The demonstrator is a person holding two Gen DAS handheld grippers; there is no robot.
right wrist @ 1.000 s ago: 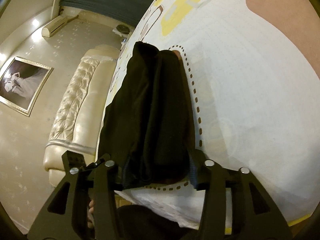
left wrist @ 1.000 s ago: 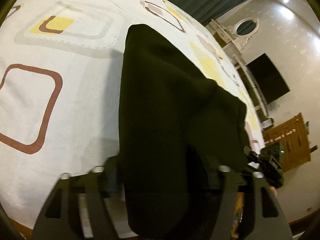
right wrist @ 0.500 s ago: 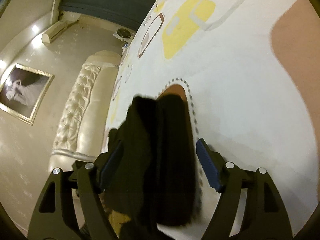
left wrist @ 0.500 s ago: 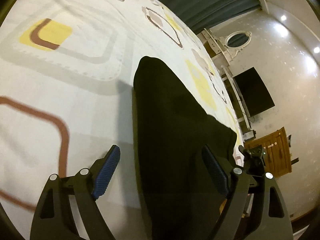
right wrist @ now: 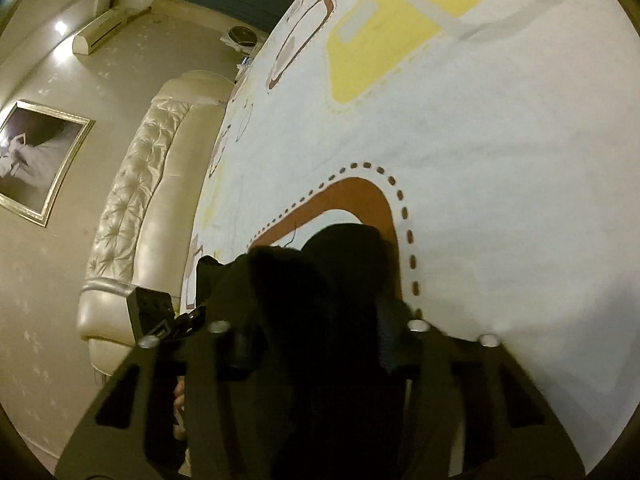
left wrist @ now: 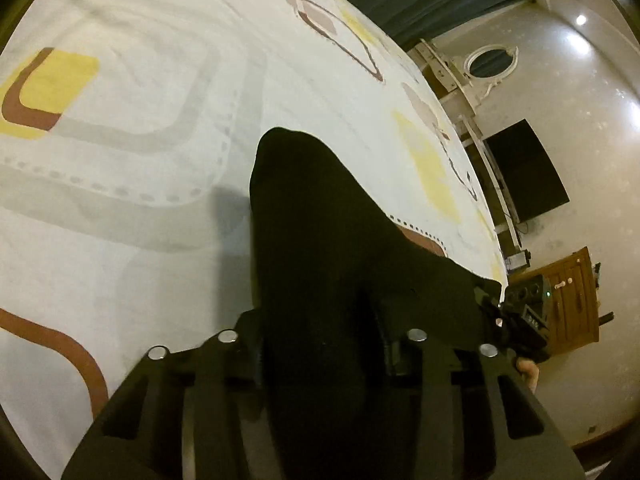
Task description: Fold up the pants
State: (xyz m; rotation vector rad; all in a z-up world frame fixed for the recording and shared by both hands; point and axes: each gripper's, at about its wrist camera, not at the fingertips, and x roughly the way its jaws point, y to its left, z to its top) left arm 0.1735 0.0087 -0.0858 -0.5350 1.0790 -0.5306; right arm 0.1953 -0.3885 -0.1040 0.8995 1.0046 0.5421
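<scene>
Pants (left wrist: 320, 248), black and already narrowed into a long band, lie on the patterned bedspread (left wrist: 120, 200) with their near end pinched in both tools; half a second back both pairs of fingers stood wide apart over the cloth, and now each has closed onto it. In the left wrist view the left gripper (left wrist: 324, 344) has its fingers drawn in against a thick wad of fabric at 6 o'clock, the band running away toward 12 o'clock to a rounded far end. In the right wrist view the right gripper (right wrist: 320, 340) likewise clamps a bunched corner, and the cloth beyond it looks short and heaped, ending near a brown printed loop (right wrist: 360, 196). I judge this as the grasp for the next fold: the near end can be lifted and carried over toward the far end. Room is generous at 12 and 10 o'clock from the left tool, all bare bedspread. The bed's edge runs close at 3 o'clock there, with a dark screen (left wrist: 524, 172) and wooden cabinet (left wrist: 568, 296) beyond, and a cream padded headboard (right wrist: 132, 208) lies at 9 o'clock from the right tool.
</scene>
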